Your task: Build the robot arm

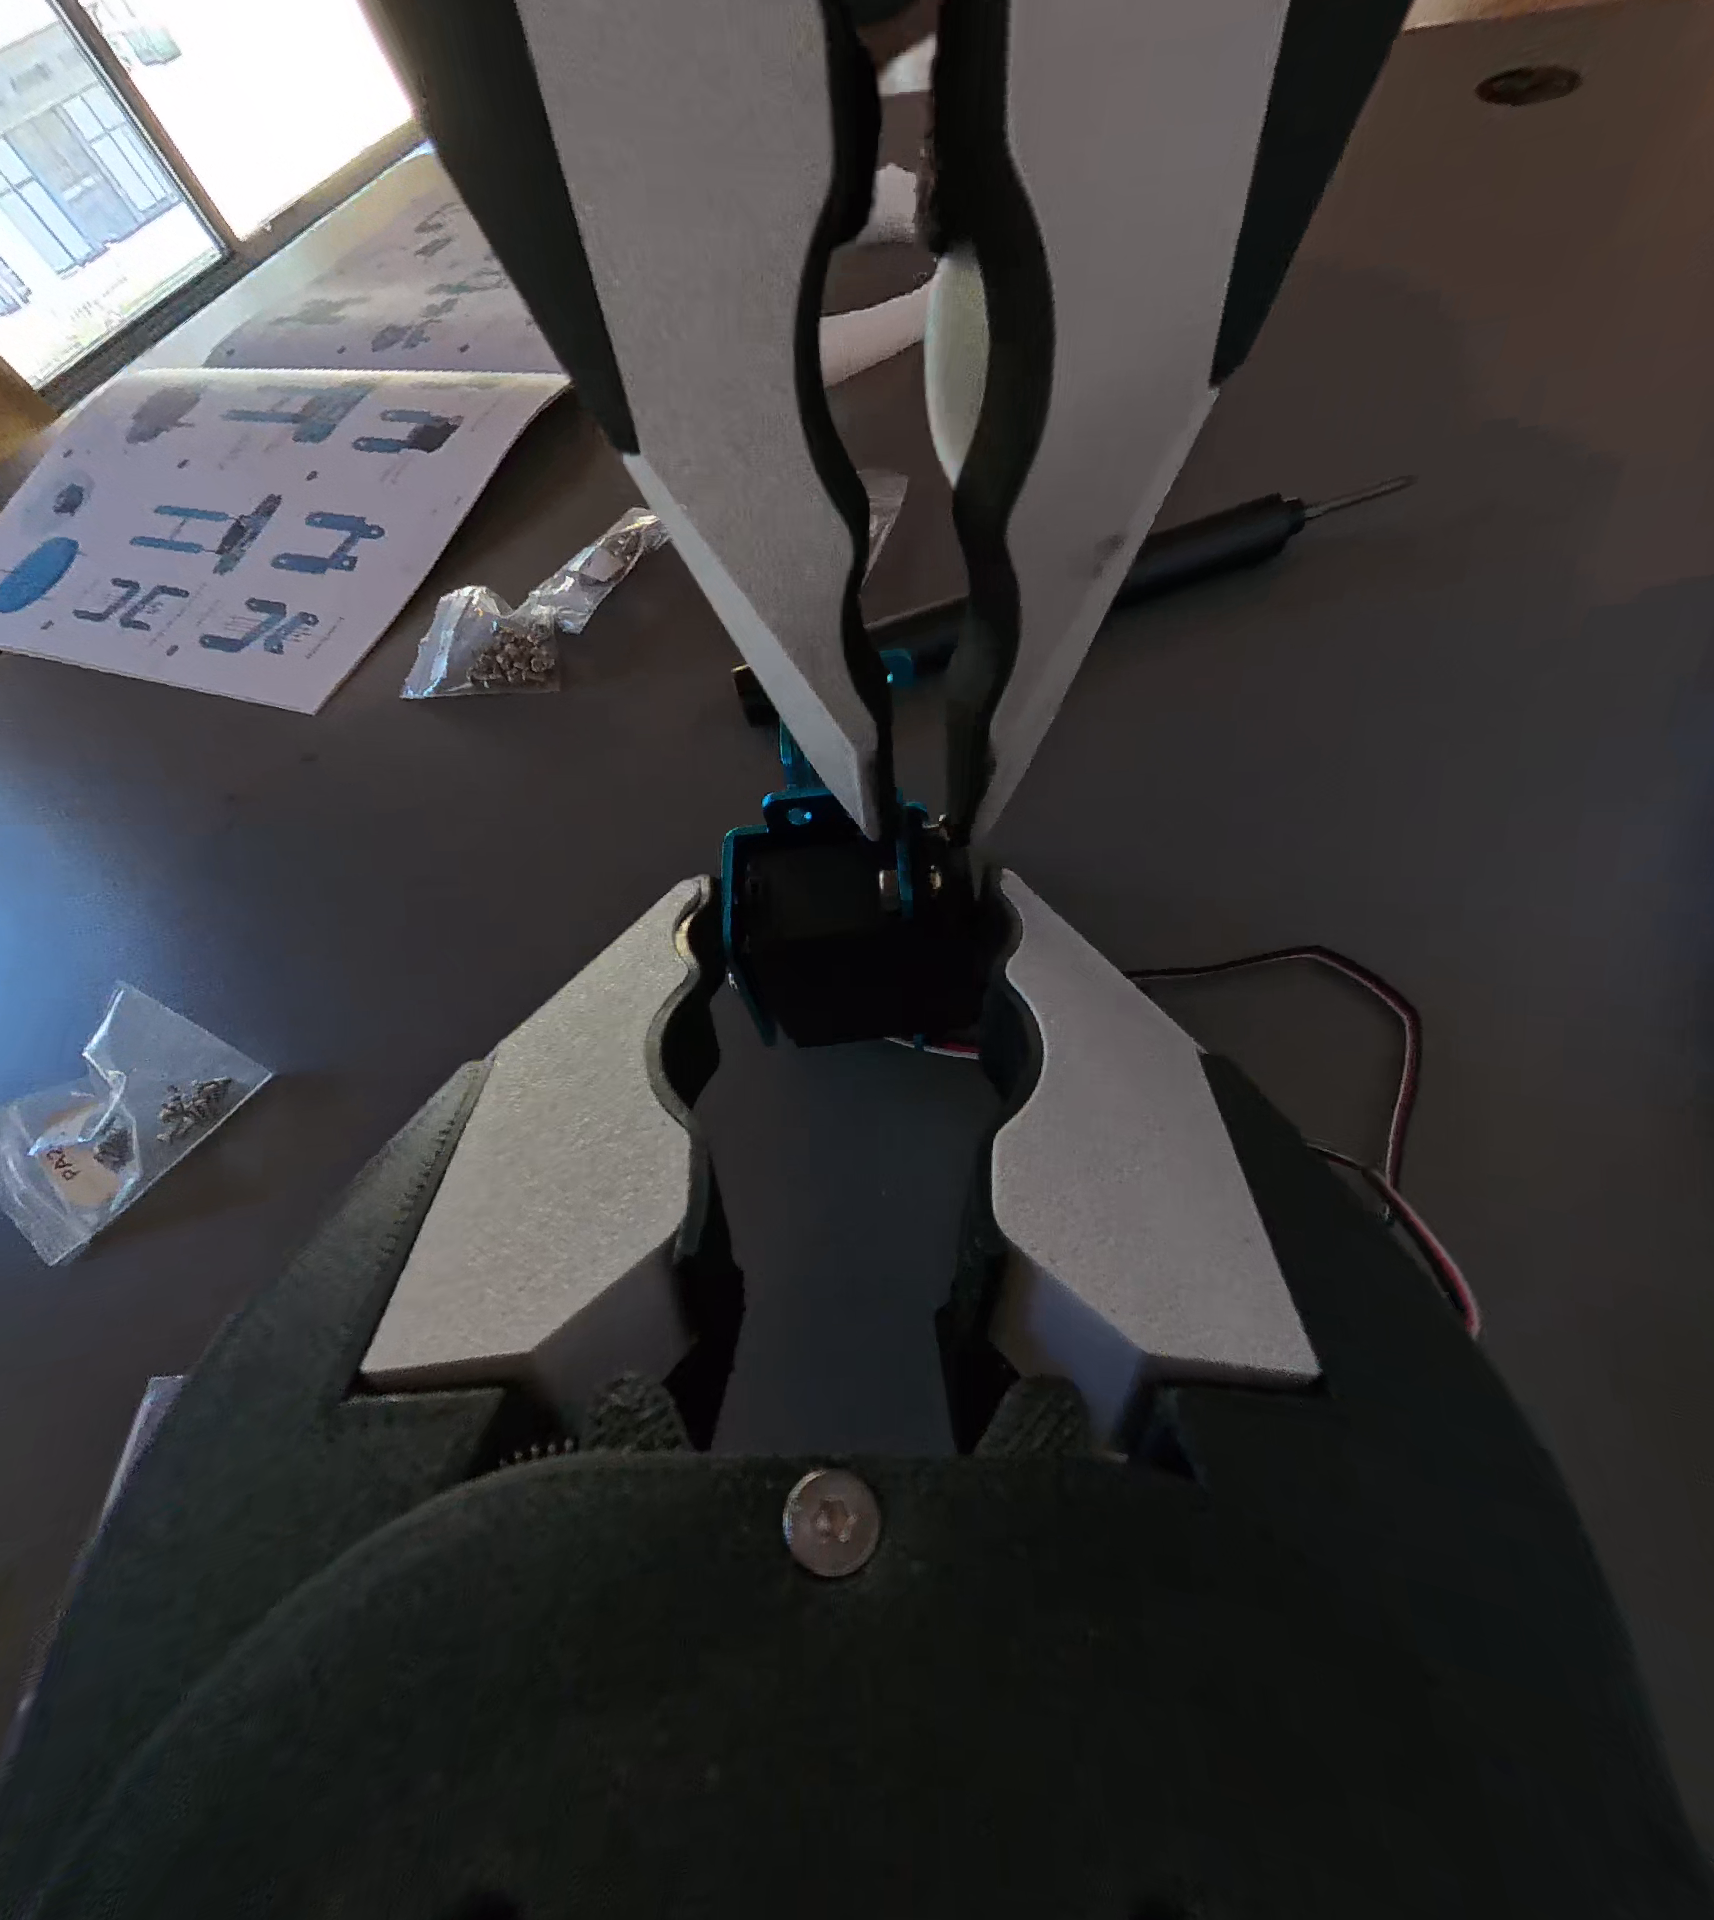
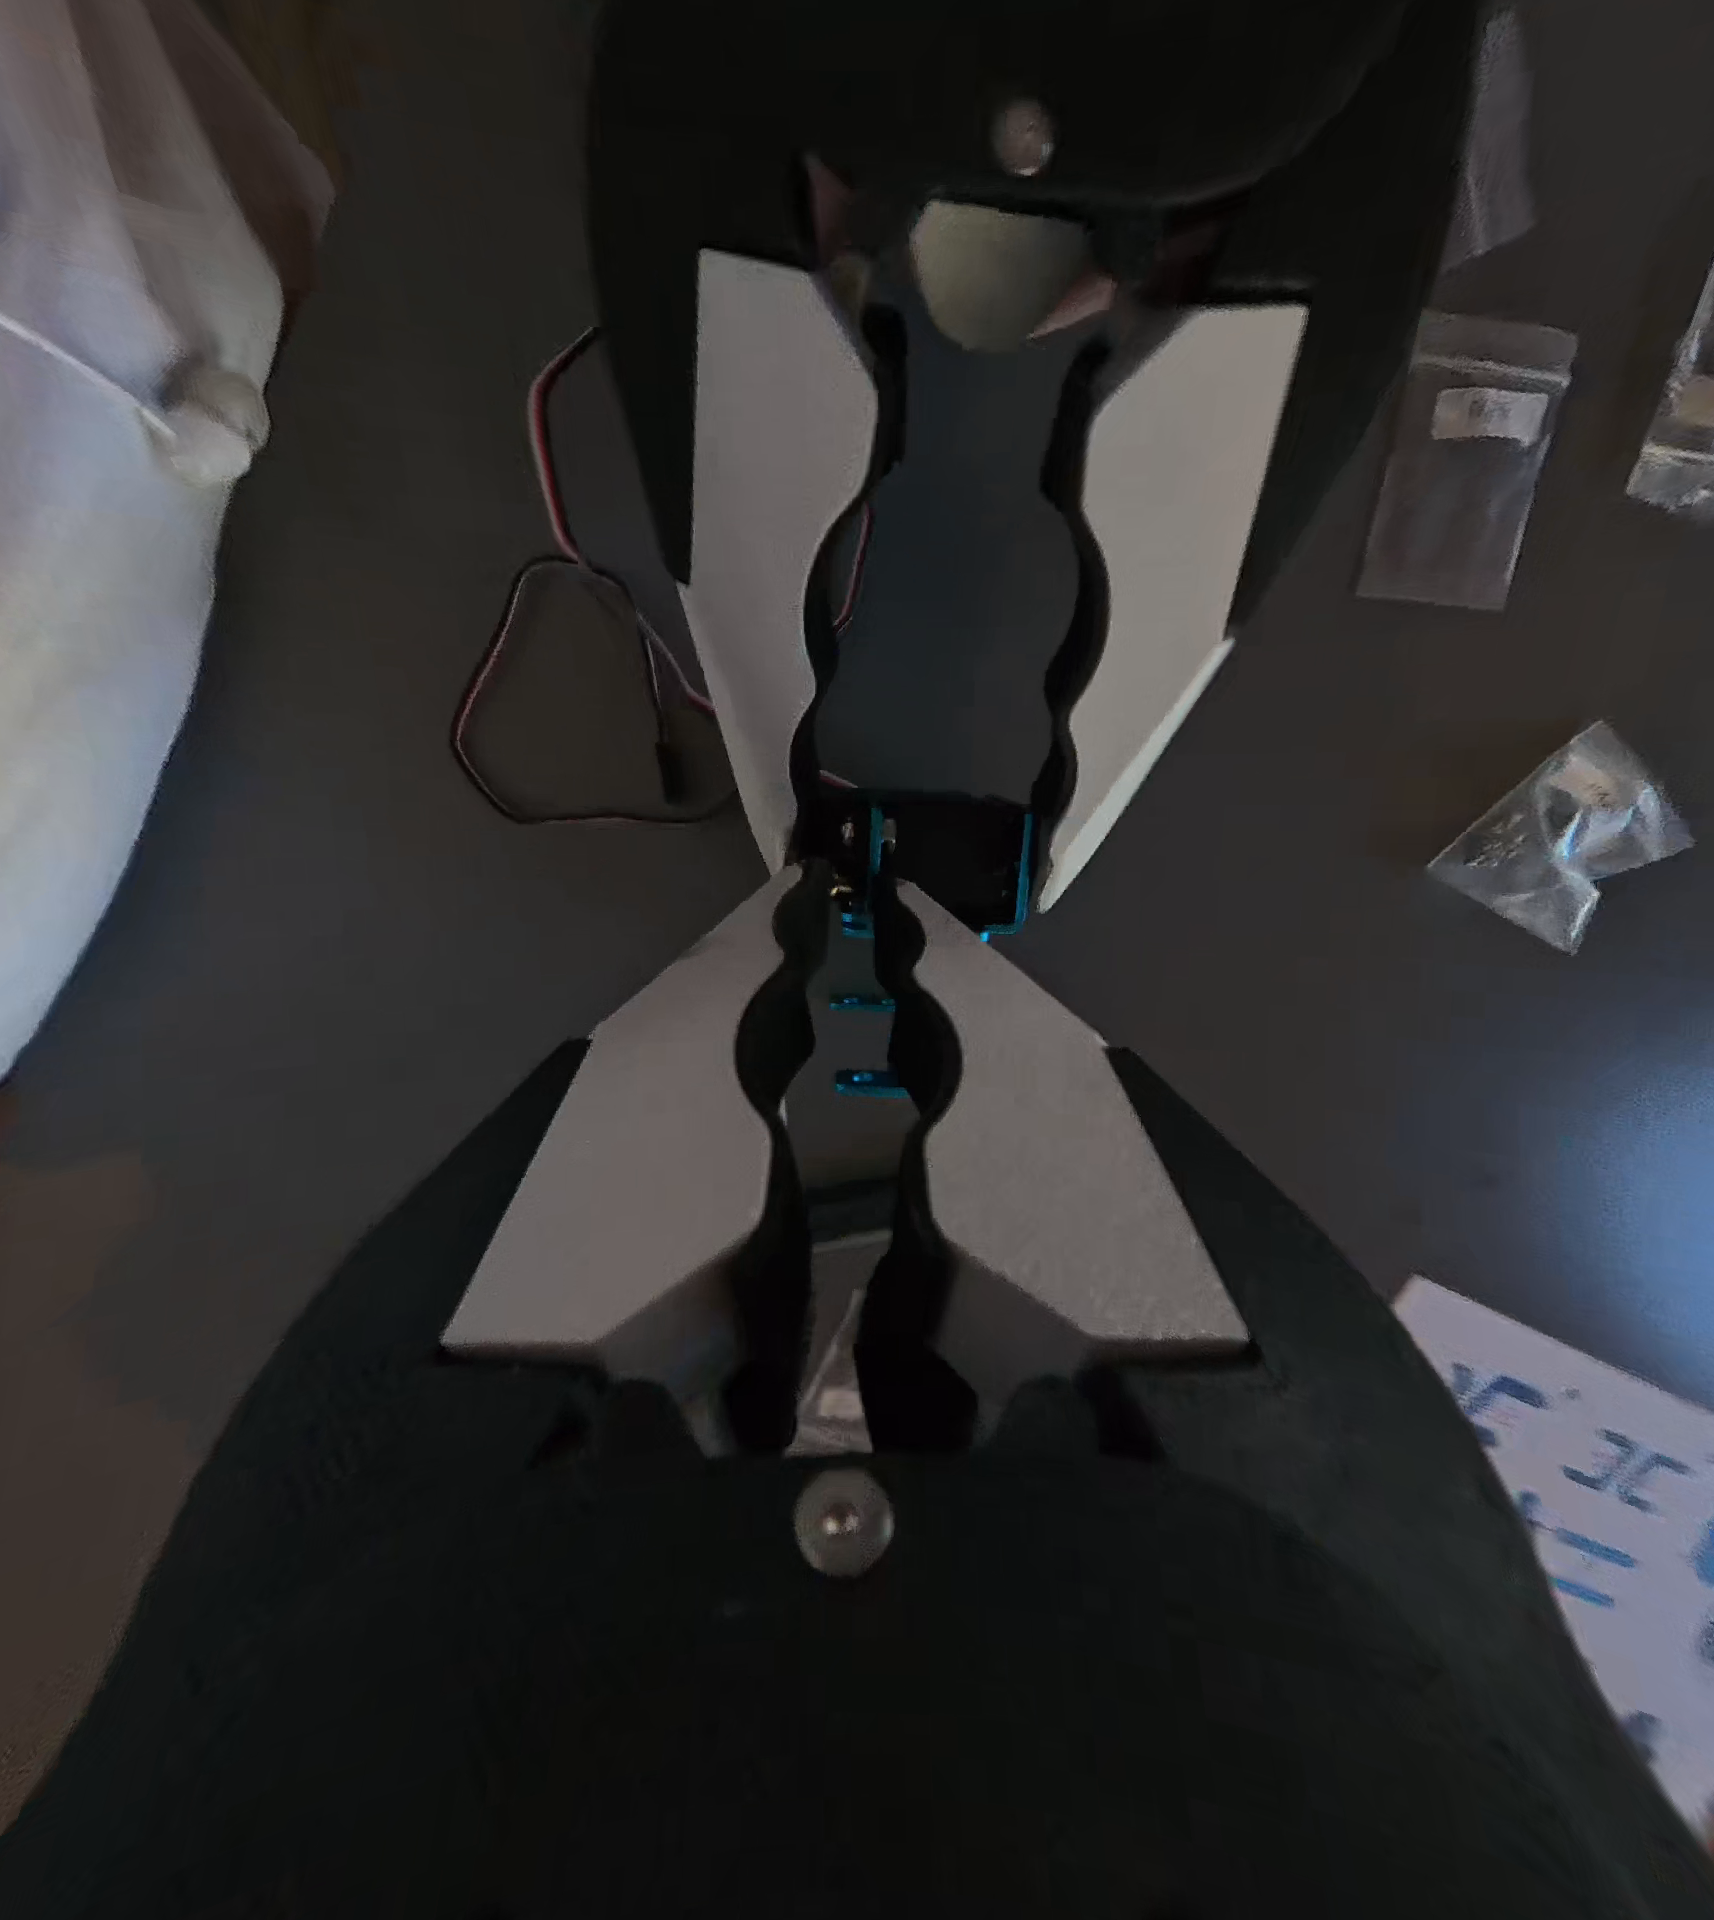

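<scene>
Blue bracket (image 2: 858, 997) lies along right hand-held gripper (image 2: 853, 904).

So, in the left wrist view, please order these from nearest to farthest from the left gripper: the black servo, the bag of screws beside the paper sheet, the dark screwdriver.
1. Black servo: held between the left gripper fingertips.
2. Bag of screws: farther, to the left, beside the paper sheet.
3. Dark screwdriver: farther right; about as far as the bag, too close to call.
</scene>
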`<control>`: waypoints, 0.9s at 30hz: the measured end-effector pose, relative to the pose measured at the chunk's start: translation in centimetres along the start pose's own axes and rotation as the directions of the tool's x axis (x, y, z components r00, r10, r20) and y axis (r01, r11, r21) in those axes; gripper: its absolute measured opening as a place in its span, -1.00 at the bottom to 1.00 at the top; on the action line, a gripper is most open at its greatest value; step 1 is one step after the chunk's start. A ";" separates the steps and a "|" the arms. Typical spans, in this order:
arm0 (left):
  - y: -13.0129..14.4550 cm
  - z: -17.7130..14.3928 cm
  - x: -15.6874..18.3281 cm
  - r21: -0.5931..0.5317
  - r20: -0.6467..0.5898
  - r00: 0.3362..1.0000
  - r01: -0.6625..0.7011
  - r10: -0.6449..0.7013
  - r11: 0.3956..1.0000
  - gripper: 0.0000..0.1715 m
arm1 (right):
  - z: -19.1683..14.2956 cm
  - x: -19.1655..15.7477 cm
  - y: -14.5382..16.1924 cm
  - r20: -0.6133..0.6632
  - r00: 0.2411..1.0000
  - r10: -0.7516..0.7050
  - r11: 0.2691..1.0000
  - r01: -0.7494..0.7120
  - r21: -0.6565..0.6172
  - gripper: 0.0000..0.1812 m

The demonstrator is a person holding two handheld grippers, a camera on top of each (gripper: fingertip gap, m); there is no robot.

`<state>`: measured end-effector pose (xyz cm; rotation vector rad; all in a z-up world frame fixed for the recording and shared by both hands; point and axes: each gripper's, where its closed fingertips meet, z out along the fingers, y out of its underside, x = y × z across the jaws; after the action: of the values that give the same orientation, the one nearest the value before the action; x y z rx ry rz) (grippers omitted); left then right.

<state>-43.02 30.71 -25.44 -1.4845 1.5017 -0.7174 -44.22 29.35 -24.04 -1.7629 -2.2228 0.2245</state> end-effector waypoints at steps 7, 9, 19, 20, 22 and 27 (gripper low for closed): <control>0.2 0.0 -0.5 -0.011 -0.003 0.998 0.063 -0.063 0.998 -0.41 | 0.0 0.6 0.0 0.107 0.991 0.077 0.997 -0.074 -0.029 -0.88; 0.2 0.0 -0.5 -0.011 0.005 0.998 0.055 -0.055 0.998 -0.41 | -0.1 0.6 0.1 0.099 0.987 0.123 0.992 -0.124 0.005 -0.87; 0.3 0.0 -0.8 -0.016 0.004 0.996 0.094 -0.094 0.995 -0.41 | 0.0 1.2 -0.1 -0.114 0.941 0.317 0.945 -0.304 0.118 -0.87; 0.1 0.0 -0.5 -0.010 0.006 0.998 0.061 -0.061 0.998 -0.42 | 0.0 0.8 0.0 -0.097 0.955 0.279 0.957 -0.268 0.114 -0.87; 0.0 0.1 -0.2 -0.005 0.019 1.000 0.008 -0.008 1.000 -0.41 | -0.1 0.3 0.1 -0.071 0.987 0.146 0.985 -0.138 0.101 -0.88; 0.0 0.2 -0.1 -0.001 0.012 1.000 -0.020 0.020 1.000 -0.42 | -0.2 0.0 0.2 0.078 0.997 0.025 0.998 -0.030 0.060 -0.88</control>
<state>-42.87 30.81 -25.45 -1.4697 1.5059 -0.6948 -43.94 29.42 -23.93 -1.7821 -2.2210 0.3688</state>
